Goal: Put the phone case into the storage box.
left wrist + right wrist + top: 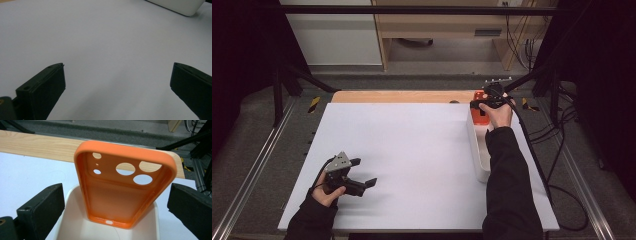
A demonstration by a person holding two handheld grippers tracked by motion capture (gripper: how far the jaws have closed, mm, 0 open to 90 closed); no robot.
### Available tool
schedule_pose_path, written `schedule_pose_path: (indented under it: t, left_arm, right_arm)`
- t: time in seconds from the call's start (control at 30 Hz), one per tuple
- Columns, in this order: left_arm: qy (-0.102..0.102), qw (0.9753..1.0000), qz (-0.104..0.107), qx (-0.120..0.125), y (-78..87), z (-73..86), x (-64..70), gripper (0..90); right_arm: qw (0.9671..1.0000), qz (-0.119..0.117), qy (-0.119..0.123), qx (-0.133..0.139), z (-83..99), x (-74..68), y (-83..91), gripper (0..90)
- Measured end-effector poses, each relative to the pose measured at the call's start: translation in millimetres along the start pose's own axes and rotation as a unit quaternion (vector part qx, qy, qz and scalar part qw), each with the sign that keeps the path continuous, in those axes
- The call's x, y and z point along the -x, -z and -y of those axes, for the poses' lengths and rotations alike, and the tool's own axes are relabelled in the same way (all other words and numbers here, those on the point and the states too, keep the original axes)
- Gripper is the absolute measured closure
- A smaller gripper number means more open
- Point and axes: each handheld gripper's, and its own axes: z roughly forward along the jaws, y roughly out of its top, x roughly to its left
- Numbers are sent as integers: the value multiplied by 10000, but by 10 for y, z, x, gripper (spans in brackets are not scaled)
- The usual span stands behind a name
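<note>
**Reaching for an orange phone case in a white bin**

Hovering at upper right of the high view, right claw (482,103) over the far end of a long white bin (478,159), jaws wide apart. Standing upright between them in the right gripper view, orange phone case (120,192), lower edge on the bin floor, camera holes uppermost, untouched by either jaw. Best done, probably, by lowering squarely, closing on the case's two long sides, then lifting straight up. Resting at lower left on the white tabletop (412,145), left claw (363,172), jaws apart, holding nothing.
</note>
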Motion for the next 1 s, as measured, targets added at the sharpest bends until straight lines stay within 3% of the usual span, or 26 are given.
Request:
schedule_pose_path:
  t: [0.3, 0.53, 0.8, 1.0]
  left_arm:
    - [-29, 10000, 20, 40, 6, -10, 16, 0]
    - [-37, 10000, 28, 82, 14, -24, 30, 0]
    - [-47, 9999, 35, 96, 21, -29, 37, 0]
    - [-53, 9999, 29, 93, 25, -32, 44, 0]
  right_arm:
    - [9988, -296, 90, 376, 53, -10, 271, 12]
    - [9936, -727, 337, 792, 174, -70, 634, 9]
    - [9802, -1366, 584, 1306, 448, -103, 981, 8]
    - [9671, -1854, 882, 1501, 713, -146, 1140, 9]
